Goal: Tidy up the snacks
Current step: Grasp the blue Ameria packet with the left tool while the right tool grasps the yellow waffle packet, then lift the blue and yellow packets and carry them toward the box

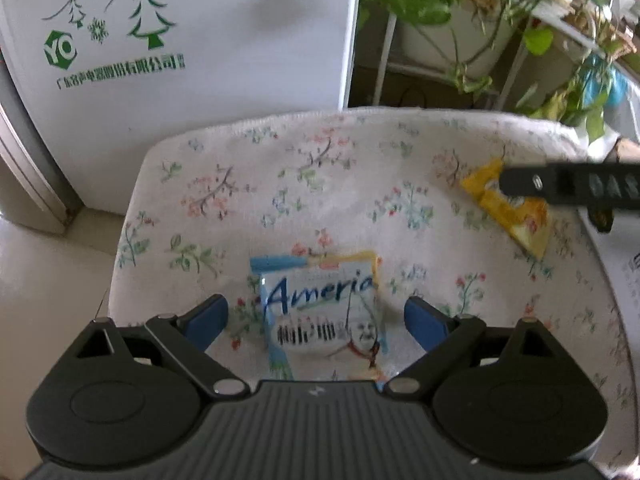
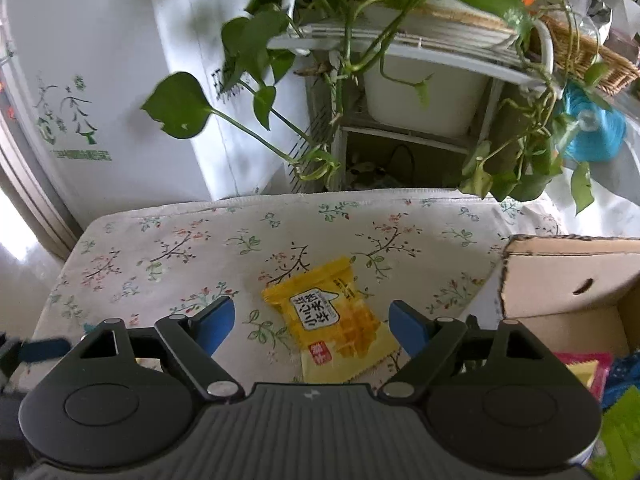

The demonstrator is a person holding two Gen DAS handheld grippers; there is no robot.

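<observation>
— Blue pads of the left gripper (image 1: 316, 316) are standing apart around a white-and-blue snack packet (image 1: 324, 312) lying on the floral cloth (image 1: 240, 200).

— Right gripper (image 2: 312, 324) is gaping over the yellow packet (image 2: 336, 320); the cardboard box (image 2: 568, 280) alongside is holding colourful packets (image 2: 588, 368).

A white cloth (image 2: 168, 248) sprigged with pink and green blossoms carries a yellow snack packet (image 2: 340, 328) and a blue-and-white one (image 1: 320, 304); blue-padded black fingers (image 2: 214, 322) flank the yellow.
</observation>
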